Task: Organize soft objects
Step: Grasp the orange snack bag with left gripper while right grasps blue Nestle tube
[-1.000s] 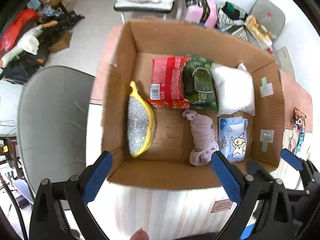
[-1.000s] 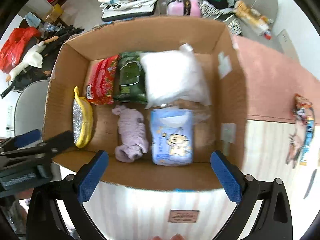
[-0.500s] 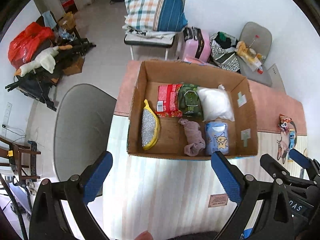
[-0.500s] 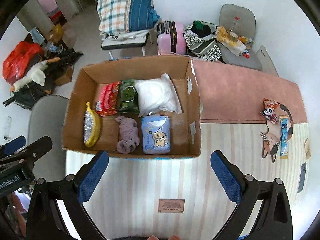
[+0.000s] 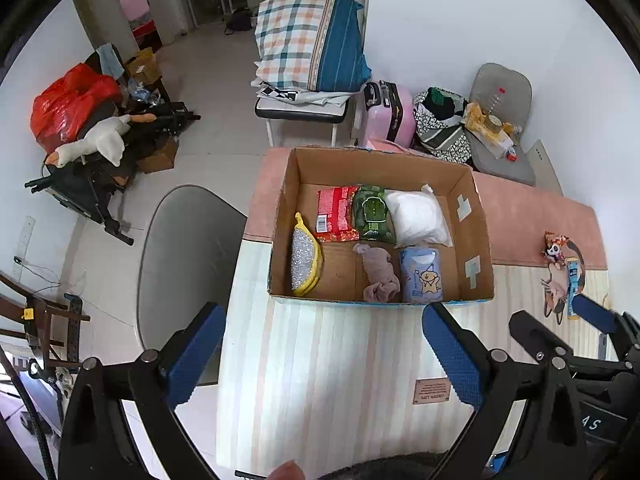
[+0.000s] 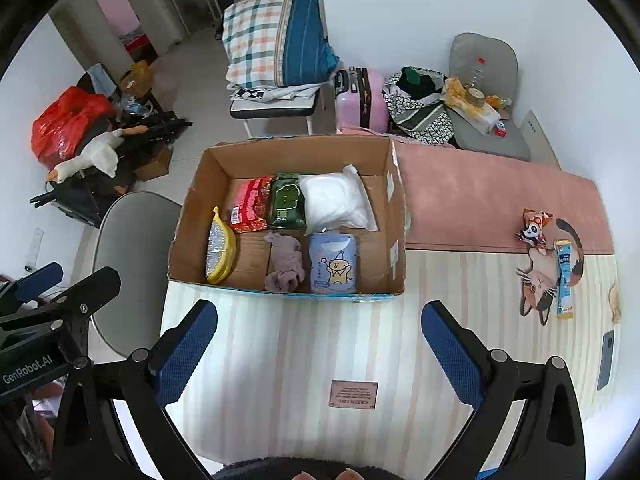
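Bright, even light; sharp; fisheye-warped, dark edges

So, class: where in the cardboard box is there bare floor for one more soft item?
In the cardboard box, bare floor shows between the yellow sponge and mauve cloth, and right of the blue tissue pack. The back row is crowded: red packet, green pack, white pillow.

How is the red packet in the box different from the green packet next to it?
The red packet shows a white barcode label, while the green packet has a dark flap on top. The red packet sits nearer the yellow scrubber, and the green packet lies against the white pillow bag. Both lie flat, side by side, along the far side of the cardboard box.
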### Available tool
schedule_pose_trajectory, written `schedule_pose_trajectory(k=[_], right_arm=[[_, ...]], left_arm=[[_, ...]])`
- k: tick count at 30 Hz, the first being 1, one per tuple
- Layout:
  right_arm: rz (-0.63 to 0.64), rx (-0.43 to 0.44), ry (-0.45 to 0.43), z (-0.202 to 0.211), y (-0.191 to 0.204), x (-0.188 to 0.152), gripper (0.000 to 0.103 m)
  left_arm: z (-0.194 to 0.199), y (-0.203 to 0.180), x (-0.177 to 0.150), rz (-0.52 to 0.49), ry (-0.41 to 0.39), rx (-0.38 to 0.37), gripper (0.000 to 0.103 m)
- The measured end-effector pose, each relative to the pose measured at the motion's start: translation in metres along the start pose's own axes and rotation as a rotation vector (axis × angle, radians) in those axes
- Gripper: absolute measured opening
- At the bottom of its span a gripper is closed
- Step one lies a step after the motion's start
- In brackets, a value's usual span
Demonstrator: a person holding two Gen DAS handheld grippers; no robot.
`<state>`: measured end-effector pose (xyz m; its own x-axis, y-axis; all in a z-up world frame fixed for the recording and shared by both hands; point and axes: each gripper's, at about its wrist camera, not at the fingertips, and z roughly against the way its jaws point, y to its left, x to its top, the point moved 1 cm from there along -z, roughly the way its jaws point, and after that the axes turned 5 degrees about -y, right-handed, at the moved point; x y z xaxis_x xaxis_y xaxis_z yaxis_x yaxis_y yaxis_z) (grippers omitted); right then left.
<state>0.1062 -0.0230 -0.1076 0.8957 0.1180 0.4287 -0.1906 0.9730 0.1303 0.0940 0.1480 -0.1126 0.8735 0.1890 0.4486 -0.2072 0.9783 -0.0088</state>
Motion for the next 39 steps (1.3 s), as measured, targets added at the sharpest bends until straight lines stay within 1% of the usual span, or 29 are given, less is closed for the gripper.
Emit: schedule_pose_trajectory(k=[4,6,8,11,14,15,16,17,18,19,20,21,22,23,24,26,28,31,33,35,37,38,39], right_arm=[[-0.031,0.037,-0.001,-0.001,-0.01,0.0,0.103],[-0.055,0.05,0.005,-0.003,-0.022,0.0,0.103],[-0.087,0.045,0.016,-0.005,-0.042,0.0,0.103],[-0.139,0.026,0.023,-0.007,-0.077,0.002,0.103],[-0.21,-0.012,0.031,-0.01,-0.129,0.001,0.103],[-0.234,-0.026,0.035,-0.011,-0.147,0.0,0.103],[-0.262,-0.042,0.037,-0.012,-0.167,-0.001,0.103],[-0.295,-0.067,0.034,-0.014,-0.192,-0.003,0.103],[-0.319,-0.093,0.034,-0.015,-0.211,-0.003,0.103],[-0.356,-0.129,0.038,-0.018,-0.241,-0.006,0.103],[-0.381,-0.144,0.04,-0.021,-0.26,-0.007,0.103],[-0.406,-0.162,0.04,-0.024,-0.281,-0.007,0.103],[-0.438,-0.193,0.043,-0.029,-0.311,-0.009,0.103],[-0.464,-0.207,0.046,-0.034,-0.334,-0.012,0.103],[-0.485,-0.221,0.045,-0.038,-0.355,-0.014,0.103],[-0.508,-0.274,0.062,-0.049,-0.396,-0.016,0.103],[-0.525,-0.298,0.083,-0.06,-0.428,-0.019,0.103],[-0.55,-0.299,0.124,-0.084,-0.477,-0.02,0.103],[-0.565,-0.279,0.148,-0.103,-0.505,-0.019,0.103],[-0.576,-0.271,0.183,-0.125,-0.529,-0.018,0.103],[-0.582,-0.267,0.208,-0.142,-0.544,-0.017,0.103],[-0.581,-0.262,0.23,-0.155,-0.554,-0.017,0.103],[-0.584,-0.258,0.239,-0.162,-0.555,-0.017,0.103]], left_arm=[[-0.002,-0.006,0.002,0.008,0.003,0.006,0.103],[-0.005,-0.016,0.004,-0.001,0.01,0.004,0.103],[-0.008,-0.031,0.008,-0.014,0.017,-0.005,0.103],[-0.016,-0.063,0.014,-0.062,0.023,-0.011,0.103],[-0.03,-0.11,0.022,-0.133,0.038,-0.026,0.103],[-0.038,-0.134,0.027,-0.164,0.041,-0.042,0.103],[-0.043,-0.149,0.03,-0.181,0.044,-0.052,0.103],[-0.052,-0.171,0.035,-0.205,0.054,-0.067,0.103],[-0.057,-0.185,0.037,-0.222,0.061,-0.081,0.103],[-0.067,-0.209,0.041,-0.249,0.071,-0.096,0.103],[-0.074,-0.227,0.044,-0.269,0.077,-0.103,0.103],[-0.085,-0.255,0.048,-0.306,0.084,-0.113,0.103],[-0.097,-0.278,0.051,-0.336,0.097,-0.129,0.103],[-0.106,-0.293,0.052,-0.357,0.11,-0.133,0.103],[-0.124,-0.321,0.054,-0.391,0.145,-0.146,0.103],[-0.149,-0.356,0.055,-0.426,0.206,-0.173,0.102],[-0.175,-0.397,0.054,-0.47,0.265,-0.2,0.098],[-0.205,-0.451,0.054,-0.527,0.315,-0.222,0.098],[-0.227,-0.486,0.056,-0.545,0.361,-0.248,0.097],[-0.244,-0.51,0.057,-0.554,0.394,-0.266,0.097],[-0.267,-0.534,0.056,-0.576,0.425,-0.255,0.091],[-0.28,-0.543,0.054,-0.584,0.45,-0.251,0.089],[-0.288,-0.549,0.053,-0.585,0.472,-0.247,0.084]])
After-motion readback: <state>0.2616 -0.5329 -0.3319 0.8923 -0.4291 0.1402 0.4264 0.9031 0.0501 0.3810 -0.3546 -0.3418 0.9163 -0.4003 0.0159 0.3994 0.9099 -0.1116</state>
